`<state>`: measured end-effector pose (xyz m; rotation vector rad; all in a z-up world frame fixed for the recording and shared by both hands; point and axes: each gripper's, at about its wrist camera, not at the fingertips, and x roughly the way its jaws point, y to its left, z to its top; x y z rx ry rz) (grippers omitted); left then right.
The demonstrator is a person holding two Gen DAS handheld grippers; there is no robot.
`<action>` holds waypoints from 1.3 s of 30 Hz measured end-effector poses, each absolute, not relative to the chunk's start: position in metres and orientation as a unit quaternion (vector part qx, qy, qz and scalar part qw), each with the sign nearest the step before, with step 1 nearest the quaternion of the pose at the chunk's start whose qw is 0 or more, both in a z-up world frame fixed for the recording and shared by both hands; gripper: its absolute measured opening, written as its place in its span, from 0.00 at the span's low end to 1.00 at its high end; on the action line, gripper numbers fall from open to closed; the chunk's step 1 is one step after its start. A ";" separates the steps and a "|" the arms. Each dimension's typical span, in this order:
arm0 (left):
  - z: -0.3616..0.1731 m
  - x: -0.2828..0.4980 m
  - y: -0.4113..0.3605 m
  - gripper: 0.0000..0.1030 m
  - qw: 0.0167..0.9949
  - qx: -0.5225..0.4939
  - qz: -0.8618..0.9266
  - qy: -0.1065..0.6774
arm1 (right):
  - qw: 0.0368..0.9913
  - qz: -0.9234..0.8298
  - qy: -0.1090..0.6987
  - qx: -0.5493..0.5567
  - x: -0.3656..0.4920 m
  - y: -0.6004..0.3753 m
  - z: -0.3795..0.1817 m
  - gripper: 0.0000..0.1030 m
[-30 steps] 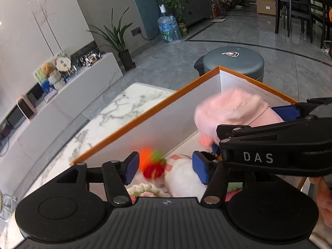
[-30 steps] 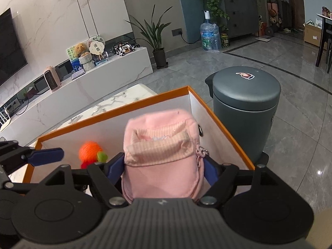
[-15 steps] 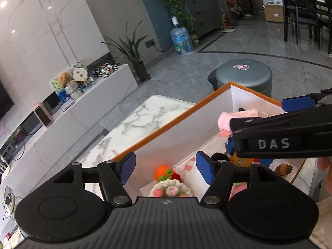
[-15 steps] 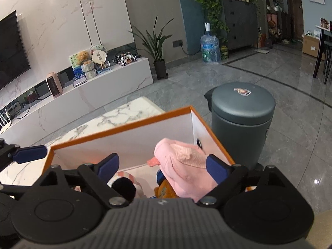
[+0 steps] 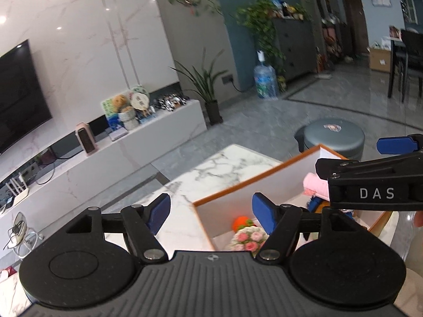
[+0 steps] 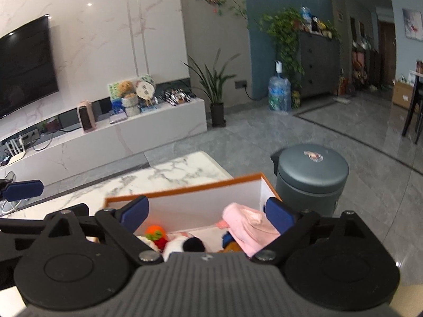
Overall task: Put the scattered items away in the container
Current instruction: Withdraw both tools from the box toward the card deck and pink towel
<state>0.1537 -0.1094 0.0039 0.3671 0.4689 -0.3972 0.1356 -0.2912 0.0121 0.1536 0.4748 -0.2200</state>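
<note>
Left wrist view first: the left gripper (image 5: 210, 212) hangs with its blue pads spread wide and nothing between them, straddling the near corner of the orange-rimmed box (image 5: 239, 192) on the marble table (image 5: 211, 170). Just ahead of its right finger, inside the box, sit an orange knitted toy (image 5: 241, 222) and a crocheted flower bunch (image 5: 248, 239). Farther right lies the pink pouch (image 5: 316, 186), partly hidden behind the right gripper (image 5: 370, 182), which crosses the frame side-on.

Right wrist view now: the right gripper (image 6: 208, 211) is open too, empty, poised over the box (image 6: 185, 191). The pink pouch (image 6: 249, 224) lies slumped inside, just in front of the right pad, against the box's right wall. By the left pad is the orange knitted toy (image 6: 154, 231), with something red below it, and a white plush with a black patch (image 6: 185, 244) in the middle.

Handling, by my reading: that pouch looks soft, light, floppy cloth, nothing fragile; a pinch across its folded upper edge should hold, though it will sag. The knitted pieces look squashy and forgiving too.

The box looks well filled; whether anything remains outside it, these views don't show.
</note>
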 end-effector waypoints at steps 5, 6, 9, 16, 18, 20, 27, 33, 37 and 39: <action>0.018 0.138 -0.078 0.80 0.949 0.161 -0.170 0.212 | 0.972 -0.086 0.215 0.048 0.120 -0.261 0.032 0.93; 0.021 0.135 -0.071 0.80 0.951 0.156 -0.165 0.210 | 0.973 -0.080 0.211 0.043 0.116 -0.256 0.035 0.93; 0.027 0.127 -0.049 0.80 0.959 0.133 -0.145 0.203 | 0.977 -0.064 0.201 0.026 0.107 -0.237 0.044 0.94; 0.036 0.115 0.013 0.80 0.972 0.042 -0.094 0.212 | 0.980 -0.005 0.196 -0.033 0.087 -0.182 0.051 0.94; 0.034 0.112 0.029 0.81 0.973 0.026 -0.079 0.217 | 0.979 0.015 0.198 -0.047 0.083 -0.167 0.051 0.94; 0.032 0.109 0.043 0.81 0.973 0.019 -0.064 0.222 | 0.977 0.033 0.200 -0.063 0.079 -0.152 0.050 0.94; 0.018 0.095 0.077 0.81 0.970 0.014 -0.043 0.239 | 0.967 0.085 0.216 -0.107 0.070 -0.105 0.038 0.94; -0.001 0.089 0.096 0.81 0.963 0.015 -0.034 0.266 | 0.956 0.106 0.237 -0.135 0.062 -0.081 0.021 0.94; -0.013 0.088 0.109 0.81 0.958 0.007 -0.033 0.286 | 0.950 0.110 0.255 -0.143 0.060 -0.070 0.008 0.94; -0.019 0.087 0.115 0.81 0.955 0.001 -0.033 0.296 | 0.947 0.113 0.264 -0.145 0.060 -0.066 0.002 0.94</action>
